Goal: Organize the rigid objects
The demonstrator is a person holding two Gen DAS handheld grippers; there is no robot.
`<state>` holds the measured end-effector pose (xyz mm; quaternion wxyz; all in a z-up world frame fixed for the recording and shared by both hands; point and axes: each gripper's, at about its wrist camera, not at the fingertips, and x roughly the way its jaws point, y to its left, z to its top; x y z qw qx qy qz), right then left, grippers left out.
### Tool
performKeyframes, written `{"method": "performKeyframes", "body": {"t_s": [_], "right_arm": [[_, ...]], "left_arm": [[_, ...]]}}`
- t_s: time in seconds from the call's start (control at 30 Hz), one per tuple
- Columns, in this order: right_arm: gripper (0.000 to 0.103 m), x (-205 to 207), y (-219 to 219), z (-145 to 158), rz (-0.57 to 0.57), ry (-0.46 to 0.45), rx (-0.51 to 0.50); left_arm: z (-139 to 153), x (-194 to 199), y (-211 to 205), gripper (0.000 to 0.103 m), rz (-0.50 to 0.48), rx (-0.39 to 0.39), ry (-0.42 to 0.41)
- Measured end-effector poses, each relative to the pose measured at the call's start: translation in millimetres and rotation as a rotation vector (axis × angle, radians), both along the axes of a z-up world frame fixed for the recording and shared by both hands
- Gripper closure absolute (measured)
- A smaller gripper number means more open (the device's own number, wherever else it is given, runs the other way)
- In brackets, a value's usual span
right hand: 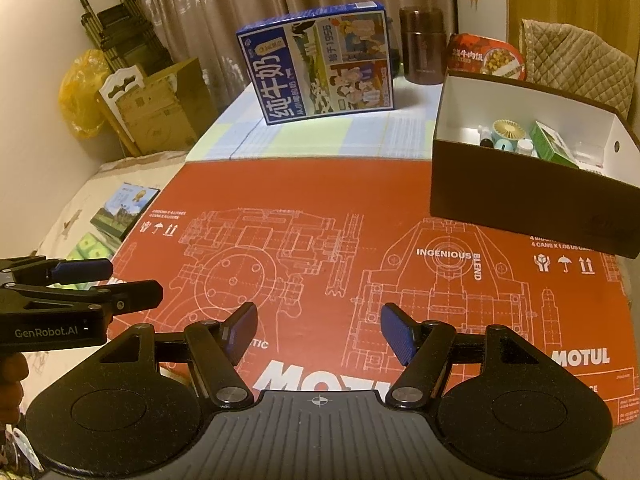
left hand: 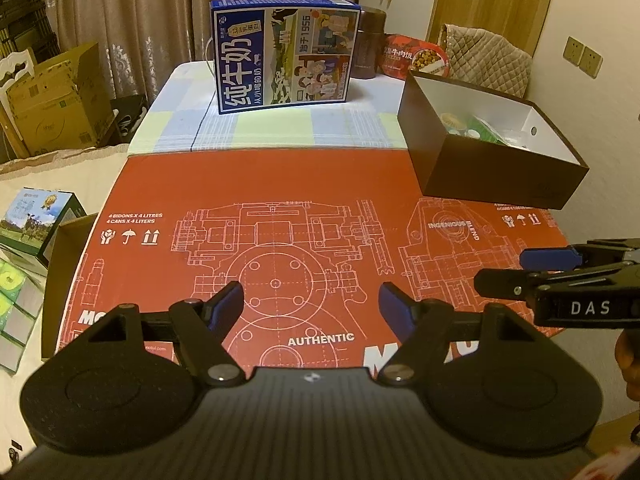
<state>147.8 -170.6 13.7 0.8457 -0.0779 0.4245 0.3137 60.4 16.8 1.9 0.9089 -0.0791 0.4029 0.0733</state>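
Note:
A dark open box stands at the right on the red cardboard sheet. It holds small bottles, a round tin and a green packet. My left gripper is open and empty, low over the red sheet. My right gripper is open and empty too, beside it. Each gripper shows side-on in the other's view: the right one, the left one.
A blue milk carton box stands at the back on the checked cloth, with a brown flask and a red food bowl to its right. Cardboard boxes and small packets lie at the left.

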Motion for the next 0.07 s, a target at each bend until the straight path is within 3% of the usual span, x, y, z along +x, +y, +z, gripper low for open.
{"method": "performKeyframes", "body": {"t_s": [0.07], "right_arm": [[0.038, 0.6, -0.3, -0.8, -0.001, 0.001, -0.001]], "left_arm": [[-2.1, 1.4, -1.0, 0.032, -0.004, -0.001, 0.007]]}}
